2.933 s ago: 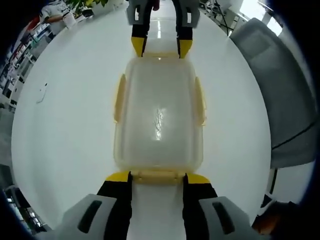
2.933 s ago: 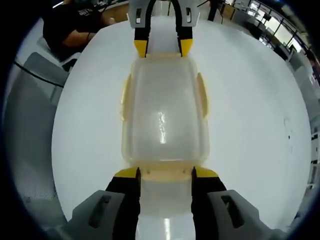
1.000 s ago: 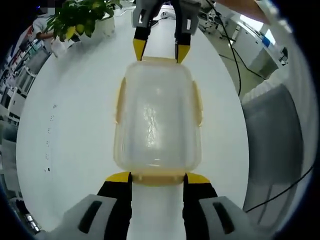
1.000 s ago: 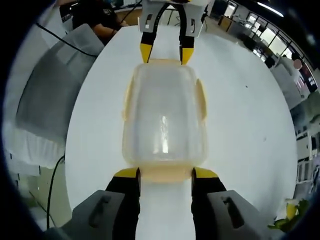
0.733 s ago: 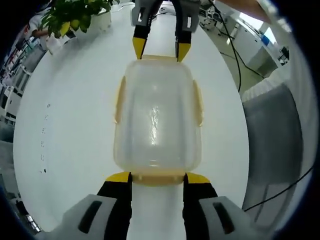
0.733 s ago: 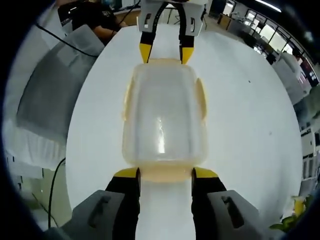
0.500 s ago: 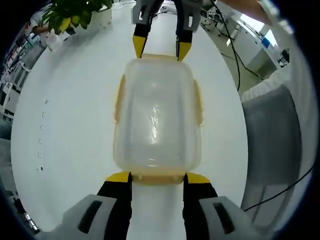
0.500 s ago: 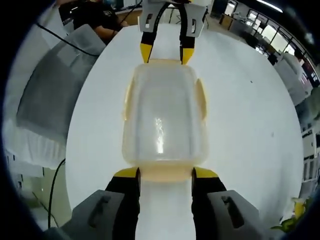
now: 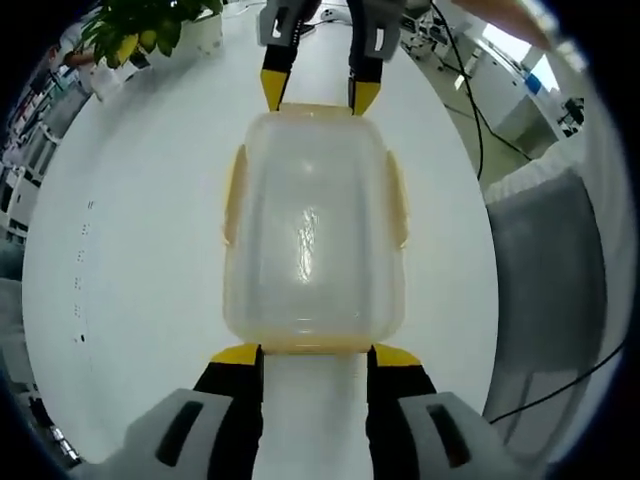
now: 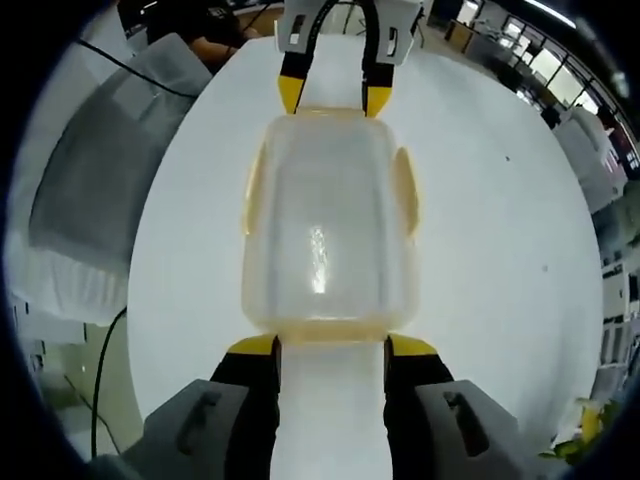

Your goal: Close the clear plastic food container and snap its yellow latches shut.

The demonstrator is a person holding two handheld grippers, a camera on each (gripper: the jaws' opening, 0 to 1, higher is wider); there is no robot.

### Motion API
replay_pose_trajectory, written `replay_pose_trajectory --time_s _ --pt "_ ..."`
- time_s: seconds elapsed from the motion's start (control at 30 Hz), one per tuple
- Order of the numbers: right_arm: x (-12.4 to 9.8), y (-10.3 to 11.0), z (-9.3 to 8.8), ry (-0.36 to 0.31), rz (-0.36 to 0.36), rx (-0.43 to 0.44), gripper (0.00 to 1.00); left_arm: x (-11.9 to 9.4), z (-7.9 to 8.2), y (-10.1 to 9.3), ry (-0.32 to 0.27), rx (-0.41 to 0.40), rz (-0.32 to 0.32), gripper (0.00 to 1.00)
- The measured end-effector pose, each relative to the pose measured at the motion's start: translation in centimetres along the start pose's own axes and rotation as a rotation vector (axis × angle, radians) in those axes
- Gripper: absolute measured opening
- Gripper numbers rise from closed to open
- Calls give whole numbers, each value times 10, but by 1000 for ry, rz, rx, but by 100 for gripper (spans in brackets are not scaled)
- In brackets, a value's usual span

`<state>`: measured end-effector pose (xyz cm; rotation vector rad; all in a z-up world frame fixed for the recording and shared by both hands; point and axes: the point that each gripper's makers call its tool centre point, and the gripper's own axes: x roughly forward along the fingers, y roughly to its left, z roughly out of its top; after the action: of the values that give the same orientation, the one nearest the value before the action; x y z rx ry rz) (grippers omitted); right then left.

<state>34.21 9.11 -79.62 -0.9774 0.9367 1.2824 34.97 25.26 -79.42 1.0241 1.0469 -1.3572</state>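
Holding the container [image 9: 313,235] between my two open tools [image 9: 313,352] [image 10: 331,342] — light, slippery plastic, best pressed at end latches [image 9: 310,347].

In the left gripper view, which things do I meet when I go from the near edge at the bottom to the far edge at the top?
Left gripper → near yellow latch → clear container → right gripper → potted plant.

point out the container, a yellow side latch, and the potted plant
clear container [image 9: 312,225], left gripper view, middle of the lid
yellow side latch [image 10: 405,190], right gripper view, flap on the container's long side
potted plant [image 9: 150,25], left gripper view, leaves
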Motion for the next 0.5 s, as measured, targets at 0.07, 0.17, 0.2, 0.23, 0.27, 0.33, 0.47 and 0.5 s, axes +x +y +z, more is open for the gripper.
replay_pose_trajectory --time_s 0.07,0.17,0.2,0.23,0.27,0.33,0.47,0.5 --pt "0 0 0 1 0 2 37 0 0 0 1 -1 -3 34" --pt "1 0 0 2 -1 2 37 1 0 0 0 -8 -6 34" --pt "1 -1 0 0 -1 3 37 1 0 0 -2 -8 -6 34" --pt "2 -1 -1 -4 -1 6 37 1 0 0 -3 -7 -7 34" --pt "3 0 -3 -12 0 17 38 1 -1 1 -6 0 -5 35" --pt "6 2 -13 15 5 69 35 1 -1 1 -10 9 -1 35" --pt "11 4 -38 39 -1 206 46 -3 -5 2 -38 -72 22 32" --pt "10 2 -43 22 -15 273 49 -5 -9 3 -45 -158 13 29"
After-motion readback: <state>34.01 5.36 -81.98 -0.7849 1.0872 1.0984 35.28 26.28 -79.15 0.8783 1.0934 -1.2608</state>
